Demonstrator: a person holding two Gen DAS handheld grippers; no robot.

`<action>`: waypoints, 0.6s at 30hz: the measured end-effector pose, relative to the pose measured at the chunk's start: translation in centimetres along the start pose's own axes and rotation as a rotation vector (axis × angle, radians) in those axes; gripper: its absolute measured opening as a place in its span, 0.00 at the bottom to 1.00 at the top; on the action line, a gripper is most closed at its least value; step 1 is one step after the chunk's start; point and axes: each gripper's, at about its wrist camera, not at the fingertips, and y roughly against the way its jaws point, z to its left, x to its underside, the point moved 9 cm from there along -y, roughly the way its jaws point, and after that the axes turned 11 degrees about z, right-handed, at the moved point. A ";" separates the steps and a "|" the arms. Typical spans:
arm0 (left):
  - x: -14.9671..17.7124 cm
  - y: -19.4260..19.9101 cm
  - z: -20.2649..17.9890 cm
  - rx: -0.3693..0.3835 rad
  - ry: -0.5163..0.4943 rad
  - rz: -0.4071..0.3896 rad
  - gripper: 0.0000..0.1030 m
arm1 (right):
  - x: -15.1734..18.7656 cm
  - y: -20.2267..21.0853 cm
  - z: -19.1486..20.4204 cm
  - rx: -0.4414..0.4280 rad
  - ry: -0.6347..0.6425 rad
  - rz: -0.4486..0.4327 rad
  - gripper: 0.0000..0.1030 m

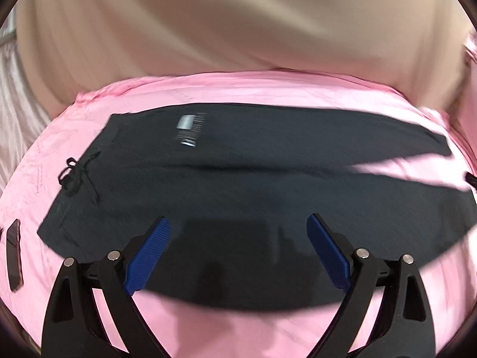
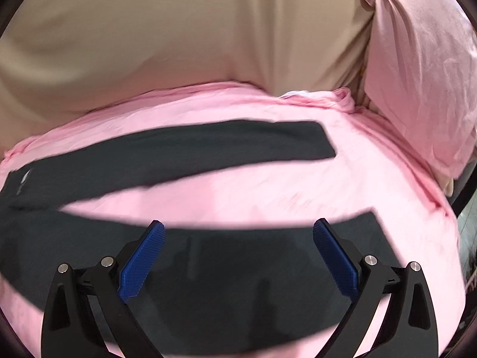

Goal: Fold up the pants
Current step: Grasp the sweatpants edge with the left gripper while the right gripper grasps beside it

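Dark grey pants (image 1: 238, 179) lie spread flat on a pink bed sheet (image 1: 226, 95), waistband with a tied drawstring (image 1: 74, 176) at the left and legs running right. My left gripper (image 1: 238, 223) is open and empty, hovering over the near leg close to the seat. In the right wrist view the two legs (image 2: 208, 146) lie apart in a V. My right gripper (image 2: 238, 229) is open and empty above the near leg (image 2: 238, 268), short of its cuff (image 2: 372, 232).
A dark phone (image 1: 15, 253) lies on the sheet left of the waistband. A beige wall or headboard (image 1: 238, 24) rises behind the bed. A pink pillow (image 2: 417, 74) stands at the far right. The bed's edge falls away at the right (image 2: 459, 223).
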 end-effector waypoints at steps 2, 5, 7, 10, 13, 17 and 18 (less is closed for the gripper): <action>-2.3 -1.6 2.8 -0.028 0.045 0.008 0.89 | -3.5 -2.3 -3.0 0.027 -0.009 -0.006 0.95; -6.7 -4.4 7.5 -0.089 0.089 0.001 0.92 | -7.8 -6.3 -6.4 0.025 -0.039 0.027 0.94; -9.5 -6.5 10.9 -0.155 0.118 0.012 0.92 | -9.7 -8.8 -7.9 -0.003 -0.062 0.060 0.94; -12.7 -9.1 15.8 -0.212 0.197 0.037 0.92 | -11.6 -12.5 -9.3 -0.057 -0.123 0.113 0.94; -15.0 -11.6 19.7 -0.201 0.253 0.081 0.92 | -12.6 -15.2 -9.5 -0.093 -0.157 0.145 0.95; -16.8 -14.7 24.5 -0.221 0.332 0.134 0.92 | -12.2 -17.2 -8.2 -0.158 -0.173 0.203 0.94; -17.0 -15.2 25.0 -0.218 0.335 0.143 0.92 | -12.1 -17.6 -7.7 -0.168 -0.169 0.203 0.94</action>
